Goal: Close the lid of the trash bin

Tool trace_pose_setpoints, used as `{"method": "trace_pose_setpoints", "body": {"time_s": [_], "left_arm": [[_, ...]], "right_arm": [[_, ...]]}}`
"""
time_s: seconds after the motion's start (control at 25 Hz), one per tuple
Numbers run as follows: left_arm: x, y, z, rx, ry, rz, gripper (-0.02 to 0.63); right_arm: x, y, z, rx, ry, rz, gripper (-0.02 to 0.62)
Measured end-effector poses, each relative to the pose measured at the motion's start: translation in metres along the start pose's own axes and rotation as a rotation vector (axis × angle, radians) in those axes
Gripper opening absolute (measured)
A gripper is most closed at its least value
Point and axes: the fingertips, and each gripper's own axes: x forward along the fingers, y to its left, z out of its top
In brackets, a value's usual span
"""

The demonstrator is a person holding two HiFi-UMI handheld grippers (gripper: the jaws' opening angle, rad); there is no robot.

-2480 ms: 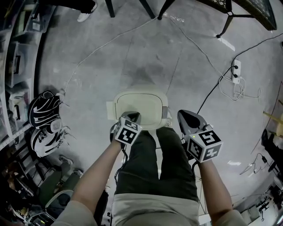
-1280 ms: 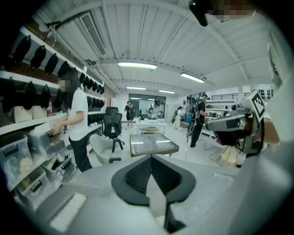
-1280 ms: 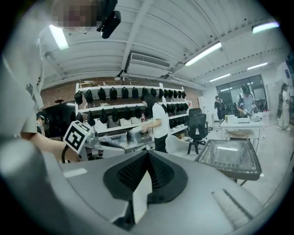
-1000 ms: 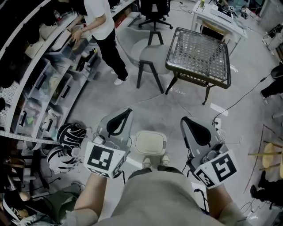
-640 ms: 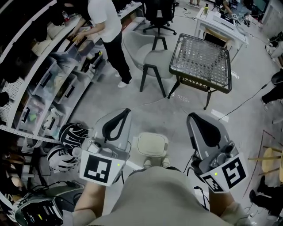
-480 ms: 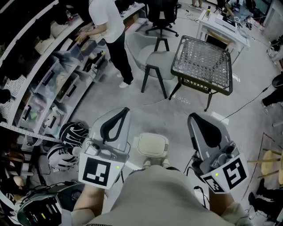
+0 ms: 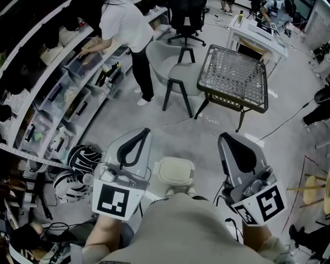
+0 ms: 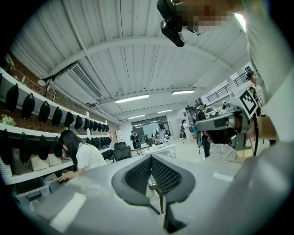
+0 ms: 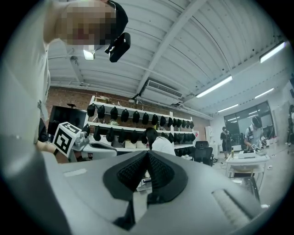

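Trash bin (image 7: 175,171) on floor (image 7: 170,121), just ahead of person's feet, between two grippers. Left gripper (image 7: 138,133) left of bin, right gripper (image 7: 226,138) right of it, both raised above floor. Mesh table (image 7: 234,72) beyond bin, toward right. Stool (image 7: 178,69) just left of table. Office chair (image 7: 186,15) behind stool. Shelving (image 7: 46,77) along left side, second person (image 7: 126,26) standing at it. Helmets (image 7: 82,154) at shelving foot, left of left gripper. Desk (image 7: 252,36) behind table.

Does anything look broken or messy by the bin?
Nothing much stands out. The cream square trash bin is upright on the grey floor with its lid lying flat on top. The only untidy thing is a thin dark cable trailing loose across the floor to its right.
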Motion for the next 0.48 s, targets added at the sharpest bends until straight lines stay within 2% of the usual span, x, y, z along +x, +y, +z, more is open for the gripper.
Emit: {"method": "trace_pose_setpoints", "body": {"time_s": [0.48], "left_arm": [[-0.001, -0.012, -0.013, -0.006, 0.023, -0.006, 0.003]], "right_arm": [[-0.011, 0.000, -0.014, 0.004, 0.034, -0.001, 0.003]]}}
